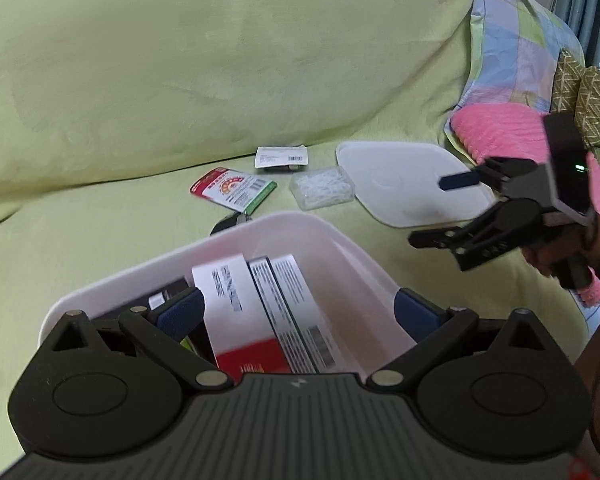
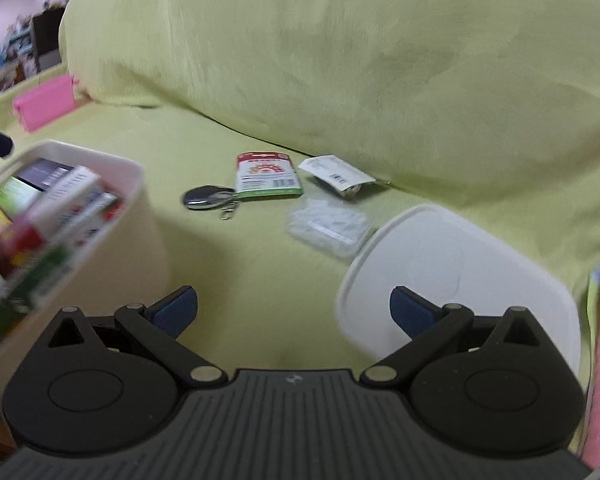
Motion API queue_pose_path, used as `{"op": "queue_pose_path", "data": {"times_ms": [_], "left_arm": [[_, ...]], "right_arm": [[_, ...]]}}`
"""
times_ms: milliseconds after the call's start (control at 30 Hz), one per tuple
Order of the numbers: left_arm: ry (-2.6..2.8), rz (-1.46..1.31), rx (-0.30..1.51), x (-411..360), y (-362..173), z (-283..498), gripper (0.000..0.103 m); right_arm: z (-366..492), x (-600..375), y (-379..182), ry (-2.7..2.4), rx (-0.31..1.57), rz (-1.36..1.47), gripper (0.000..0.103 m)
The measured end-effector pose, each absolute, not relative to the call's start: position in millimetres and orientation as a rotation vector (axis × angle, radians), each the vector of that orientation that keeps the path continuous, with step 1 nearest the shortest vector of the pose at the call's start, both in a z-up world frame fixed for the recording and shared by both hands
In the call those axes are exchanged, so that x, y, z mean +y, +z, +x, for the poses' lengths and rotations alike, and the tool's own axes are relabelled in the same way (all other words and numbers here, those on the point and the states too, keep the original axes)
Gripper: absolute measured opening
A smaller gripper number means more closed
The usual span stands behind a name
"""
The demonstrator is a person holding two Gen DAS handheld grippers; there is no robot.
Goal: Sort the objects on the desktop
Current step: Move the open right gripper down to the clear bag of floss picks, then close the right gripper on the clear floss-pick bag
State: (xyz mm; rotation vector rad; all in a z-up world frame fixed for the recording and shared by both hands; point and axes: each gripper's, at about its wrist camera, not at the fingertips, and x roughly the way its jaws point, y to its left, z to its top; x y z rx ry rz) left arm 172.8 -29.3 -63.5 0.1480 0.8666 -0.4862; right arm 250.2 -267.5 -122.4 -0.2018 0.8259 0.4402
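A: Four loose items lie on the green-covered sofa seat (image 2: pixel 260 280), past the white plastic bin (image 1: pixel 332 236): a red-and-green printed packet (image 2: pixel 266 176), a white labelled sachet (image 2: pixel 334 176), a clear plastic box of small white pieces (image 2: pixel 328 224) and a dark round keyring piece (image 2: pixel 204 198).

B: And the grippers?

A: The left gripper (image 1: pixel 296 308) hangs over the bin, jaws spread, holding nothing. The right gripper (image 2: pixel 294 310) is likewise wide and empty, above bare cover beside the flat white lid (image 2: pixel 460 264).

B: The risk?

A: The cover is soft; pressing down on the thin packet could bury it rather than pinch it. The clear box may slip. The boxes in the bin stand crowded, leaving little room.
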Motion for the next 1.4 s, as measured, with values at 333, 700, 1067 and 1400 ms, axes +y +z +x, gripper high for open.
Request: {"op": "queue_pose_path", "data": {"times_ms": [333,700,1067,1400], "left_arm": [[-0.483,0.139,0.883,-32,-78,210,0.101],[-0.477,0.134,0.896,-28,-88,225,0.101],[-0.463,0.113,0.908,-19,-91,220,0.101],[-0.450,0.101,0.907,-14,-91,220,0.101]], "right_arm": [[339,-254,-167,0.532,0.829,-0.401,0.101],[383,-234,-206,0.585,0.905,-0.472,0.081],[345,-222,-197,0.563,1.064,-0.314,0.055],[357,-220,-201,0.375,0.969,-0.117,0.077]]}}
